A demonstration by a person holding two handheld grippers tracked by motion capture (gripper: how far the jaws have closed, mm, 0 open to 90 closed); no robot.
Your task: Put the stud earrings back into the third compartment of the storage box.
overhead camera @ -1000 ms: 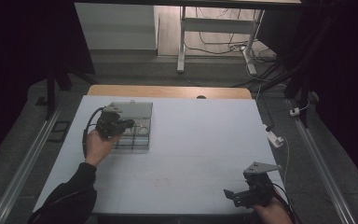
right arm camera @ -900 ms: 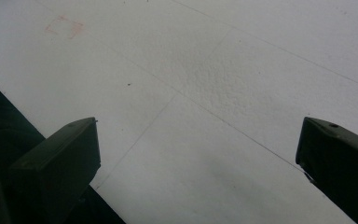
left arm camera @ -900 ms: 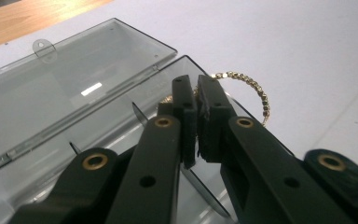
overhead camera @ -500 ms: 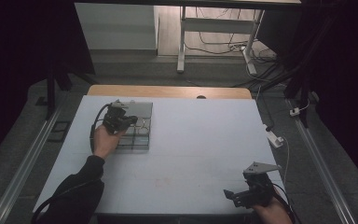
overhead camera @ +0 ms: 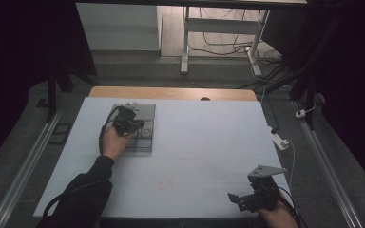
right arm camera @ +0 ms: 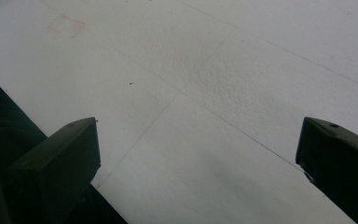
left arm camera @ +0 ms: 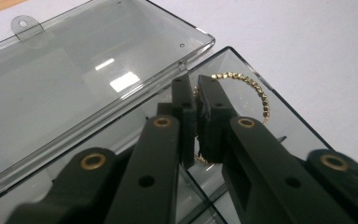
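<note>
holding a gold beaded bracelet (left arm camera: 254, 88) pinched between its nearly closed jaws, the left claw (left arm camera: 196, 93) hangs just over the base of an open clear plastic case (left arm camera: 279, 121) — the bracelet's free loop arcs out beyond the jaw tips, above the case's smoky bottom panel. the case's lid (left arm camera: 74, 79) lies folded flat behind, its hanging tab pointing toward the far edge of the desk. the lid is likely laid open so the claw can reach straight down into the compartments; whether the bracelet is going in or coming out cannot be told from this moment. a thin divider shows inside the base, near the jaws.

from above, the left claw (overhead camera: 132, 117) sits over the case (overhead camera: 145, 110) at the far left of the white desk (overhead camera: 209, 142), the person's dark sleeve reaching in from the bottom edge. the right claw (overhead camera: 241, 201) rests at the near right corner, well apart from the case — its jaws stand wide apart over bare desk surface, gripping nothing, seemingly waiting its turn.
</note>
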